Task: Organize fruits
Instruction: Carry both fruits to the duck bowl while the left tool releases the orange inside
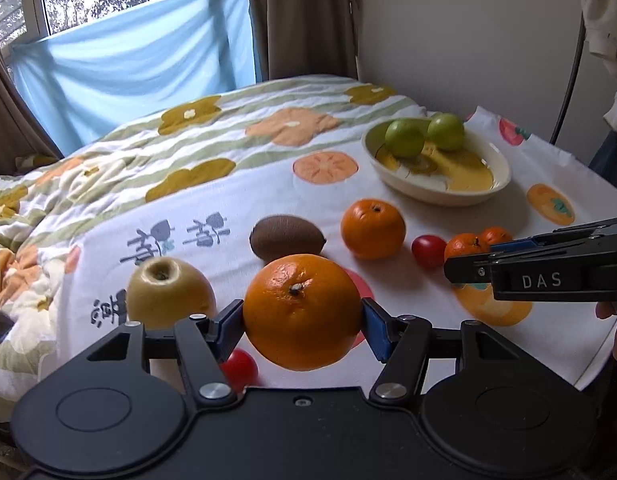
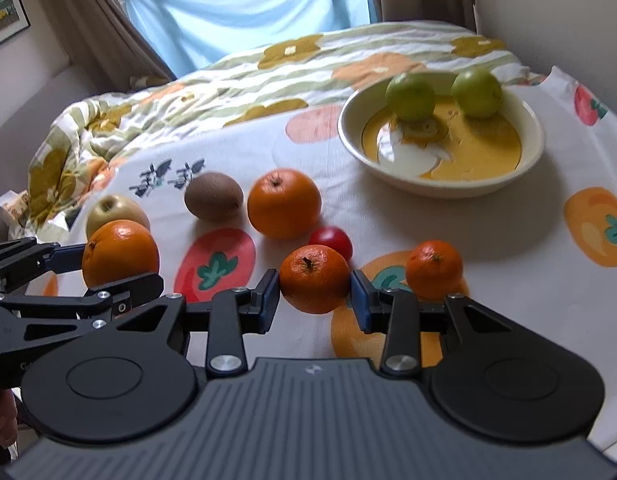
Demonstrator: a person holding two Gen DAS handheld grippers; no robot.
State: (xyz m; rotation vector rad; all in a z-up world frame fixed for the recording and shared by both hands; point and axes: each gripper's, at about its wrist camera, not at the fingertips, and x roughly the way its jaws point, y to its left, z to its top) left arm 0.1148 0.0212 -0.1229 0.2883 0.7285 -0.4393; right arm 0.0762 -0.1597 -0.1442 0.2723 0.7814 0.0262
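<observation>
I can read "DAS" in pale capitals on the side of the right gripper, at the right edge of my left wrist view. The white tablecloth carries large dark Chinese characters near its left side; I cannot make them out. I find no other legible text.

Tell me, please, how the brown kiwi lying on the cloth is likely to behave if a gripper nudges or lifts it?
The kiwi is egg-shaped and lies on its side, so a nudge would probably make it roll or wobble off line. Its fuzzy, matte skin should give a fair hold. It may be soft, so a gentle squeeze seems wise. The tablecloth under it looks smooth and would likely slow it little.
</observation>
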